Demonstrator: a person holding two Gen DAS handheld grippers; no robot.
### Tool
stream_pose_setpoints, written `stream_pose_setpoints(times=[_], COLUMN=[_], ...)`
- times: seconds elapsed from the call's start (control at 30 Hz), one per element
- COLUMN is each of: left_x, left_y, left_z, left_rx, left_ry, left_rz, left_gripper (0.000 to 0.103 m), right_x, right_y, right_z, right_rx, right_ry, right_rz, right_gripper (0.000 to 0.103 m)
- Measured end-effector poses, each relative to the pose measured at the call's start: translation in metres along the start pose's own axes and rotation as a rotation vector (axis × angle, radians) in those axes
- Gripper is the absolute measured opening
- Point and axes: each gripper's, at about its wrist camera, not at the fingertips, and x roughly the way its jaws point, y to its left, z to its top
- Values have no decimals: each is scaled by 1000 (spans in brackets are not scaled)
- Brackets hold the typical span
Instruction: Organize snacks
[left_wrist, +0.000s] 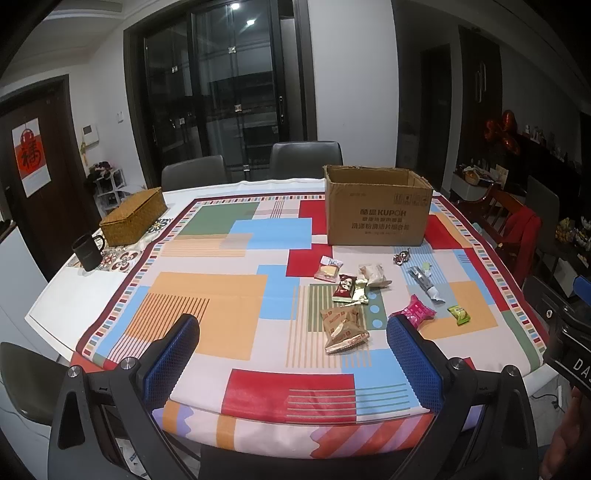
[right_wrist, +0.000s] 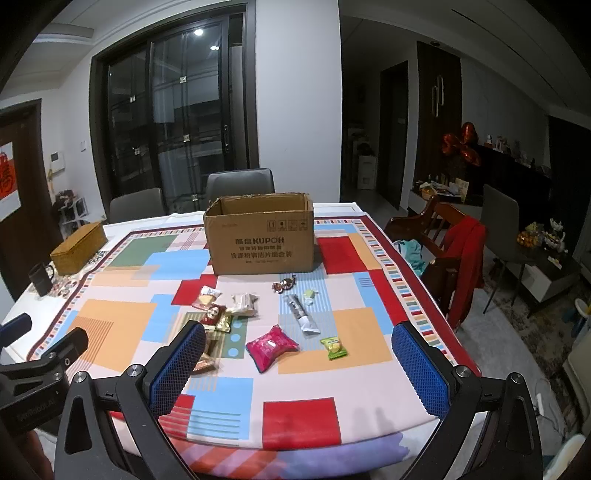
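Item: loose snacks, wrapped, lying scattered on the tablecloth (right_wrist: 110, 317) between the near edge and the cardboard box (right_wrist: 260, 236).
- Pink packet (right_wrist: 271, 347): puffed and soft, likely light; best pinched across its middle or by a crimped end.
- Green sweet (right_wrist: 333, 348), toward the right edge: small, probably slippery film.
- Silver stick pack (right_wrist: 303, 314): long and flat; take it across the narrow width.
- Tan biscuit packs (left_wrist: 341, 328) and the red and gold pieces (left_wrist: 349, 290): crinkly foil, contents probably crushable, so a gentle squeeze.

Containers: cardboard box toward the far edge, flaps open; its contents cannot be seen. Wicker box (left_wrist: 133, 218) at the far left corner, lidded.

Left gripper (left_wrist: 291, 365) and right gripper (right_wrist: 299, 373) hover over the near edge, jaws wide apart, holding nothing.
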Motion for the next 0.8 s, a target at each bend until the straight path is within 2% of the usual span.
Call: stream_pose_setpoints(times=[0.8], left_x=[-2], left_y=[0], left_z=[3], left_rx=[8], left_ry=[-17], left_rz=[-1], left_gripper=[103], right_x=[-5], right_y=[-6], right_z=[6], right_rx=[10], right_ry=[-14], right_rz=[-9], right_gripper=[102])
